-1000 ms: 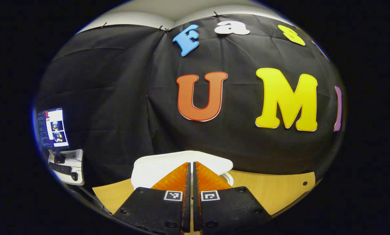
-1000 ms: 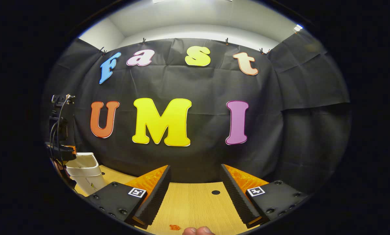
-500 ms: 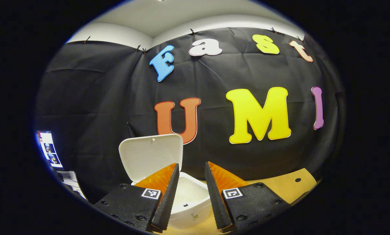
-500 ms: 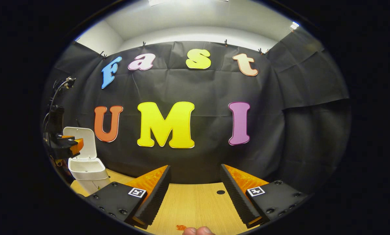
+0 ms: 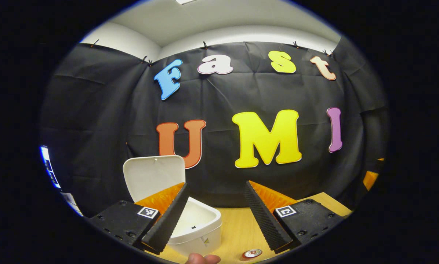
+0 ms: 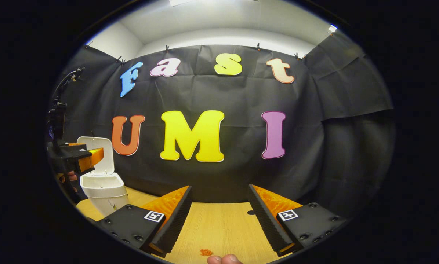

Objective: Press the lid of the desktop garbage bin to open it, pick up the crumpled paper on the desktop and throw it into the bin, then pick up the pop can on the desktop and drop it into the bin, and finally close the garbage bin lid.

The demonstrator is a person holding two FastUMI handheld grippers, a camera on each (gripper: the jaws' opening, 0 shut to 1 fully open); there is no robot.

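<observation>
The white desktop bin (image 5: 199,229) stands on the wooden table with its lid (image 5: 154,175) swung up against the black cloth. My left gripper (image 5: 216,183) is open and empty, held above and in front of the bin, whose left part sits behind the left finger (image 5: 166,220). The top of the pop can (image 5: 251,253) peeks in at the bottom edge. In the right gripper view the bin (image 6: 104,187) with its raised lid (image 6: 98,152) is far left, the left gripper (image 6: 83,158) hovering beside it. My right gripper (image 6: 219,187) is open and empty over the table.
The wooden table (image 6: 219,227) has a small hole (image 6: 251,212) near the cloth wall and a small orange-red scrap (image 6: 206,252) close to me. A person's fingertip (image 6: 225,259) shows at the bottom edge. A monitor's edge (image 5: 49,167) glows at far left.
My left gripper went from shut against the closed bin lid to open and drawn back. The lid has sprung up. The right gripper barely moved.
</observation>
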